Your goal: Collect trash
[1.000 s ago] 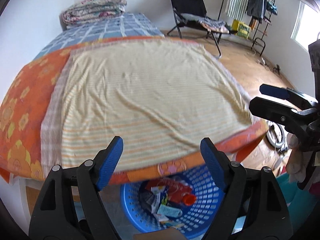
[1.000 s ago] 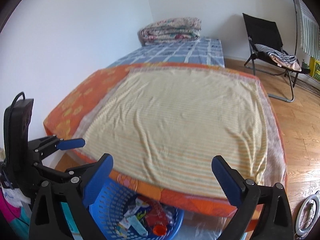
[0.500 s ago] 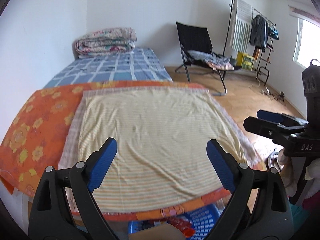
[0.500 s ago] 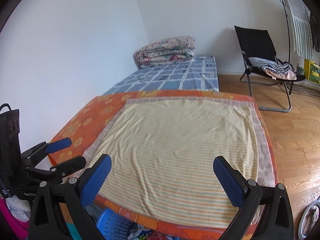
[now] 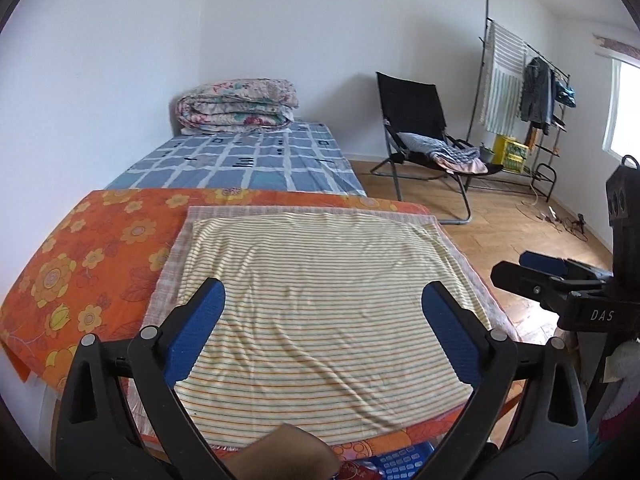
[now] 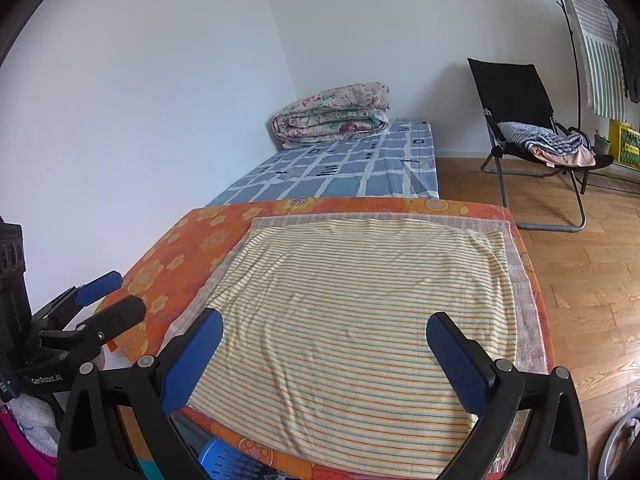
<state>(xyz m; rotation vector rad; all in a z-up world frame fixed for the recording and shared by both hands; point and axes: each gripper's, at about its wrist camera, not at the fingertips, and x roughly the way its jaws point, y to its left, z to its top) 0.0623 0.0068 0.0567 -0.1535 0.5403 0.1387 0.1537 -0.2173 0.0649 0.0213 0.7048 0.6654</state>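
My left gripper is open and empty, held above the near edge of a mattress with a striped yellow sheet. My right gripper is open and empty over the same sheet. Each gripper shows in the other's view, the right one at the right edge and the left one at the left edge. A blue plastic basket peeks out below the mattress edge; its rim also shows in the right wrist view. Its contents are almost hidden. No trash lies on the sheet.
An orange flowered cover lies under the sheet. Beyond is a blue checked mattress with a folded quilt. A black folding chair and a clothes rack stand on the wood floor at right.
Both grippers have risen and tilted up. The basket with its wrappers and red bottle has dropped almost out of both views, and the far room now shows.
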